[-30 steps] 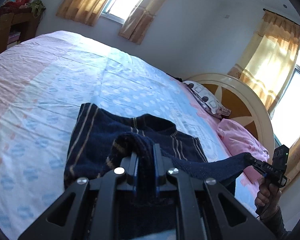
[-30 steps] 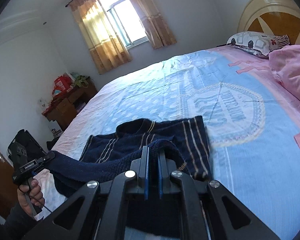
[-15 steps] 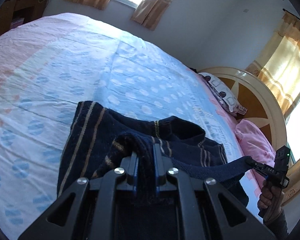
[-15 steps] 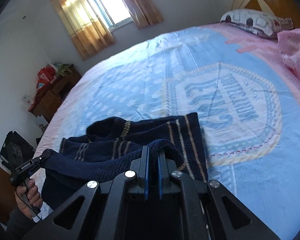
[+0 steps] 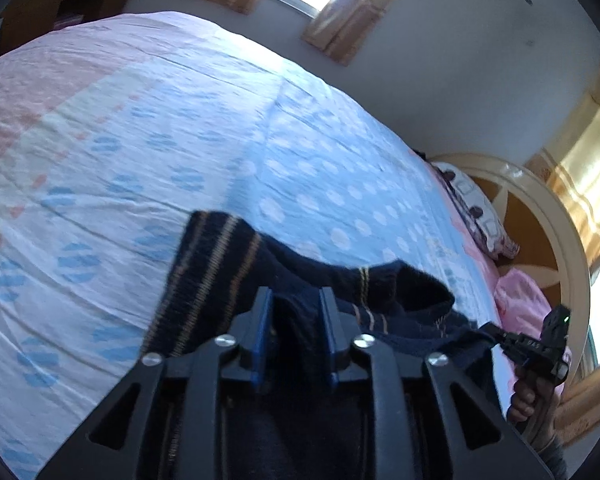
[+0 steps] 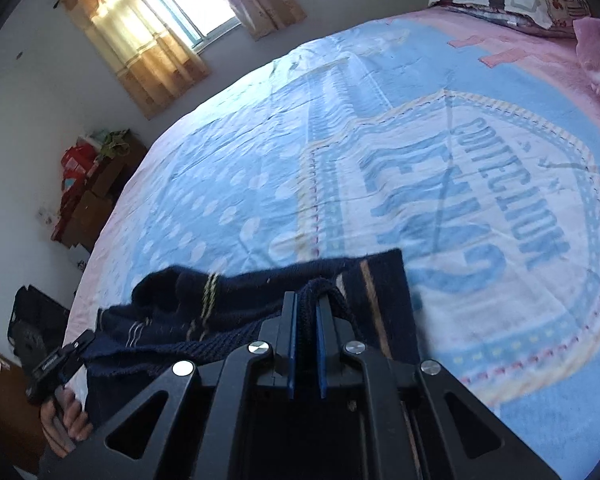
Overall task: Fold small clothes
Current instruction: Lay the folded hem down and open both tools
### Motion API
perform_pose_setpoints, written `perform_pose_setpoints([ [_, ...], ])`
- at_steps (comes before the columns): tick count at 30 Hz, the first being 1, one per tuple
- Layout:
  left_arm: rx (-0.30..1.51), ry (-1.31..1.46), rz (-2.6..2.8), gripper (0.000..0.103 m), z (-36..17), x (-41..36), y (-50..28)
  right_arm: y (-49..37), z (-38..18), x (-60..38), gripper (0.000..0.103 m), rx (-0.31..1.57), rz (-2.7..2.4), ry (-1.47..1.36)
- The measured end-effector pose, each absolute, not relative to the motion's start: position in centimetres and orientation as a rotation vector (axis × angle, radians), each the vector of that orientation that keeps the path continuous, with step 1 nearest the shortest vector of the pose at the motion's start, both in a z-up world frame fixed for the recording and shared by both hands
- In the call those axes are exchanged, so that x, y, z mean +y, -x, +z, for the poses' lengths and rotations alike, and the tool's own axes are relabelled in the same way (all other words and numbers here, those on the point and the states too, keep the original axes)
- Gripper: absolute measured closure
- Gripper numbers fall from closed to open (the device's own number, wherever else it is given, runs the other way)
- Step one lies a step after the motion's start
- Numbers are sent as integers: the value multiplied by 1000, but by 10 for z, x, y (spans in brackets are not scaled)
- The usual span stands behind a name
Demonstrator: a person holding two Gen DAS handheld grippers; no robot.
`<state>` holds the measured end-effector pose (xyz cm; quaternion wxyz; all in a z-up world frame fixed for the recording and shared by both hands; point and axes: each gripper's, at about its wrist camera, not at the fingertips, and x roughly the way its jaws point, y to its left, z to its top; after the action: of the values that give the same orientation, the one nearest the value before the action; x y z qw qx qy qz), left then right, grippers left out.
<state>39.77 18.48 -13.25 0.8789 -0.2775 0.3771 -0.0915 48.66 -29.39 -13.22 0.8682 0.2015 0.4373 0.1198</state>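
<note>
Navy knit with tan stripes, my sweater (image 5: 220,272) lies on the blue-dotted sheet (image 5: 148,128). My left gripper (image 5: 294,304) and right gripper (image 6: 306,300) each pinch its near hem. Tan curtains (image 6: 140,60), a pillow (image 6: 508,0), a headboard (image 5: 548,216) beyond.

A small navy knit garment (image 5: 228,276) with thin tan stripes lies rumpled on the near part of the bed. Its near edge is lifted and stretched taut, while the far striped part rests flat.
</note>
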Motion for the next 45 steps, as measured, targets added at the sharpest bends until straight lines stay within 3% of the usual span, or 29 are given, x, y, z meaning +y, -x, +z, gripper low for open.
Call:
perform_pose_setpoints([
  [1,774,588,-175,61,-130,189,-396,-489,-132,-296,82,910,228,-431],
  [2,749,597,-147,53,-126,195,-391,-489,-131,-298,58,900,211,-434],
  [3,736,598,-132,50,-124,198,-388,-489,-128,-300,49,885,209,-443],
  [4,730,595,-117,50,-123,200,-386,-488,-125,-304,45,861,221,-460],
  [12,785,510,-68,50,-126,192,-361,-451,-111,-318,45,838,181,-412],
  [24,800,257,-40,50,-142,171,-299,-333,-143,-323,45,950,215,-298],
  [29,769,202,-50,55,-142,165,-281,-307,-151,-318,46,967,241,-255],
  [36,836,146,-24,55,-155,156,-278,-299,-167,-313,74,993,217,-230],
  [45,840,112,-23,54,-163,153,-268,-299,-166,-313,74,1017,161,-201],
])
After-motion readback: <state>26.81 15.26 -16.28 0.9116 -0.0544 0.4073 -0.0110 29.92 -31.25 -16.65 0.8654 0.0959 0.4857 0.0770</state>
